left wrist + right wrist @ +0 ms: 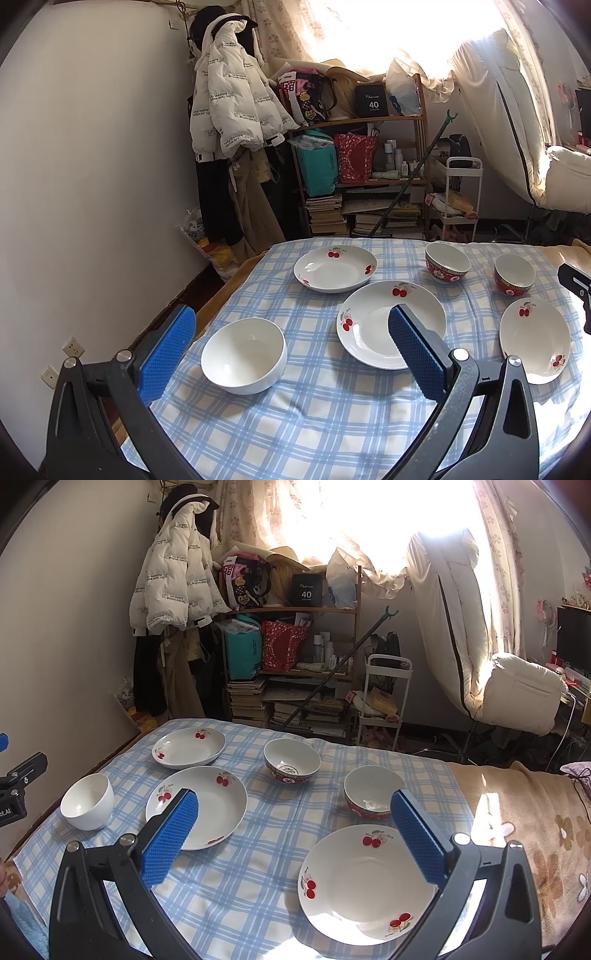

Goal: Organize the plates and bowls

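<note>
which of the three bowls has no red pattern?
The plain white bowl, on the left near the left gripper. The other two bowls have red patterned outsides.

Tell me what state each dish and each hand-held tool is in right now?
White bowl: upright, empty, unstacked.
Far cherry plate: flat, empty.
Middle cherry plate: flat, empty.
Near-right cherry plate: flat, empty.
Far red bowl: upright, empty.
Near red bowl: upright, empty.
Left tool: open, holding nothing.
Right tool: open, holding nothing.
</note>
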